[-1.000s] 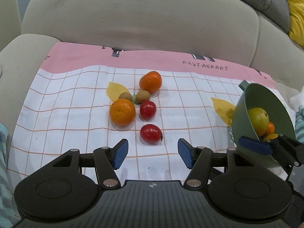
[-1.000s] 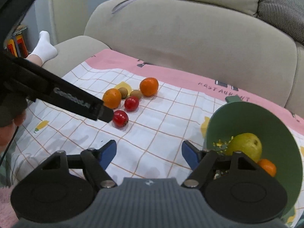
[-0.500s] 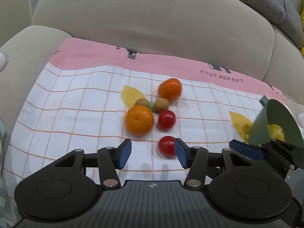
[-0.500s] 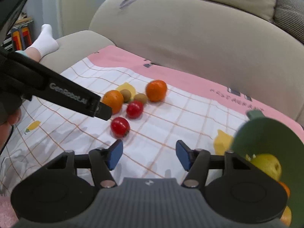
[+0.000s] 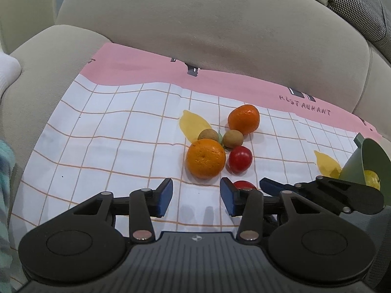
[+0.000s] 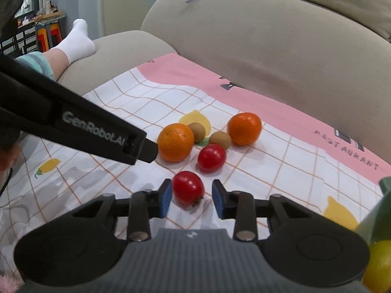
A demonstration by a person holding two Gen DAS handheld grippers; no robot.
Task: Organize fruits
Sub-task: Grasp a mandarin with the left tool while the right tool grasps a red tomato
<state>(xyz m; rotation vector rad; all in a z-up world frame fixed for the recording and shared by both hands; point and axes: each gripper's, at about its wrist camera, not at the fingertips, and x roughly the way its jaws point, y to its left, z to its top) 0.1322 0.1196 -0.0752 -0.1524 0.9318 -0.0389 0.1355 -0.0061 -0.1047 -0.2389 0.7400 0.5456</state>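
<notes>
Beige sofa (image 5: pixel 220 36) w/ checked pillow (image 5: pixel 354 2) top right; shelf unit (image 6: pixel 36 31) far left, grey-blue wall.

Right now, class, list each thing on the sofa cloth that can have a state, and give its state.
left gripper: open, fingers have just been closing, nothing between them.
right gripper: open, fingers have just been closing around the near tomato, not yet clamped.
near tomato: resting on the cloth.
green bowl: tipped, holding a yellow fruit.
front orange: loose on the cloth, untouched.
</notes>
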